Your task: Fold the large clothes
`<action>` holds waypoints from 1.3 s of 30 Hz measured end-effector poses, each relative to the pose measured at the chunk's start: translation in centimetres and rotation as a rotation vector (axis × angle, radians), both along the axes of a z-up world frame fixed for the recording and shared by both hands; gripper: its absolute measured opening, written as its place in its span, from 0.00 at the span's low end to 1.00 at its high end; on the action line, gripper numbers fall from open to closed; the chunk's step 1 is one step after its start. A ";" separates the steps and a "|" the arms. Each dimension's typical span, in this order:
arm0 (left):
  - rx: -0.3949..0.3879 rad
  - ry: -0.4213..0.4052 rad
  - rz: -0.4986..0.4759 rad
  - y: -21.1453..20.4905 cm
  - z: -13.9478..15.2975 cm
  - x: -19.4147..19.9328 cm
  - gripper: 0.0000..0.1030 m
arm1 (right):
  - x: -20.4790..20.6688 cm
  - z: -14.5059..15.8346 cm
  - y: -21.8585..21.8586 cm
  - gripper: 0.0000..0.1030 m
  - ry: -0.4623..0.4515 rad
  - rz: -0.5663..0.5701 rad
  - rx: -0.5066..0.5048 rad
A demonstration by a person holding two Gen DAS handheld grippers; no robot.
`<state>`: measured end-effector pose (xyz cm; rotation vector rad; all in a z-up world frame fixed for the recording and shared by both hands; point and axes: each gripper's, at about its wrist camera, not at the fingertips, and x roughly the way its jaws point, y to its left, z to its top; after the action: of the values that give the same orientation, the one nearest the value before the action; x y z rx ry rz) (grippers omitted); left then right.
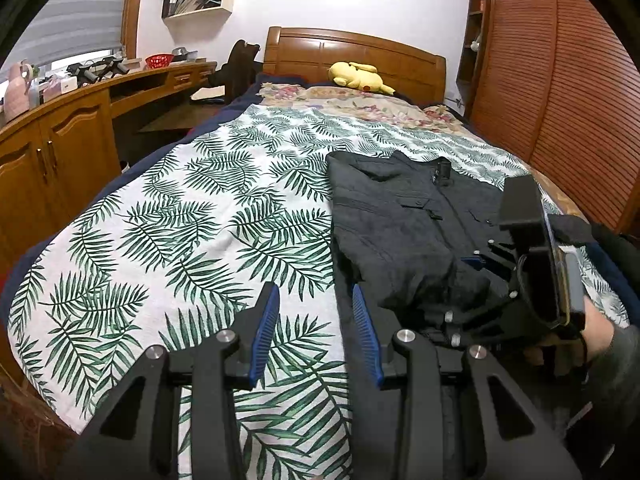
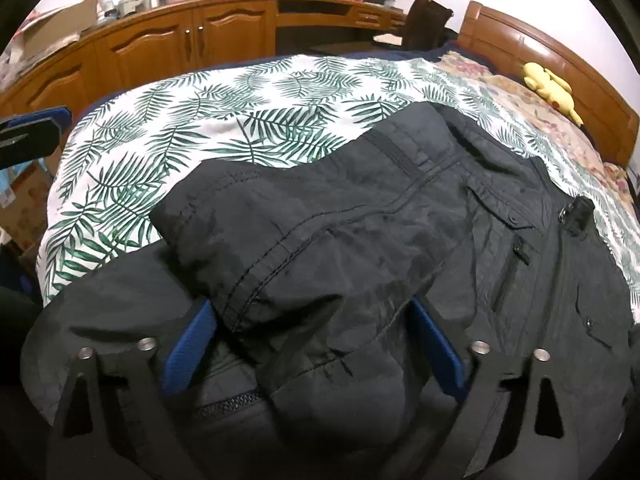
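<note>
Leaf-print bedspread (image 1: 168, 208): right gripper (image 2: 316, 340) wide, straddling jacket (image 2: 360, 240) sleeve, unpinched; left gripper (image 1: 316, 328) half-open, empty. Pinch one layer only.

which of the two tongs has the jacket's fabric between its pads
The right tongs: a fold of the black jacket bulges between their blue pads. The left tongs hang over the leaf-print bedspread with nothing between them.

Wooden bed (image 1: 356, 54), cabinets (image 2: 160, 48), perhaps blinds (image 1: 76, 12)
</note>
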<state>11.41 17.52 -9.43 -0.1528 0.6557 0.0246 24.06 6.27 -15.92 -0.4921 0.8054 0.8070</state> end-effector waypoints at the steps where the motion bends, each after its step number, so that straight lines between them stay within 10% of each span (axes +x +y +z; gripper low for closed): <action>1: -0.003 0.000 -0.005 -0.1 -0.1 0.0 0.35 | 0.0 0.2 -0.2 0.72 -0.007 0.003 0.000; 3: -0.002 0.006 -0.020 -0.7 -0.1 0.2 0.35 | 0.1 0.6 -0.4 0.35 -0.044 -0.025 -0.010; 6: 0.012 -0.008 -0.038 -1.8 0.1 0.5 0.36 | 0.7 2.2 -1.9 0.23 -0.067 -0.072 0.034; 17: 0.005 -0.017 -0.102 -4.9 0.4 2.5 0.36 | 6.4 8.5 -12.2 0.21 -0.108 -0.331 0.249; 24: 0.015 -0.017 -0.139 -7.0 0.4 3.5 0.36 | 9.1 6.1 -17.4 0.60 -0.101 -0.518 0.149; 34: 0.015 -0.014 -0.140 -7.5 0.4 4.0 0.36 | 8.7 4.7 -16.7 0.64 -0.065 -0.400 0.135; 39: 0.018 -0.019 -0.130 -7.4 0.4 3.9 0.36 | 7.2 4.5 -14.1 0.82 -0.040 -0.312 0.174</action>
<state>15.34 10.12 -9.01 -0.0929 0.6449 -0.0959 31.28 -7.80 -11.41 -0.2195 0.7447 0.5692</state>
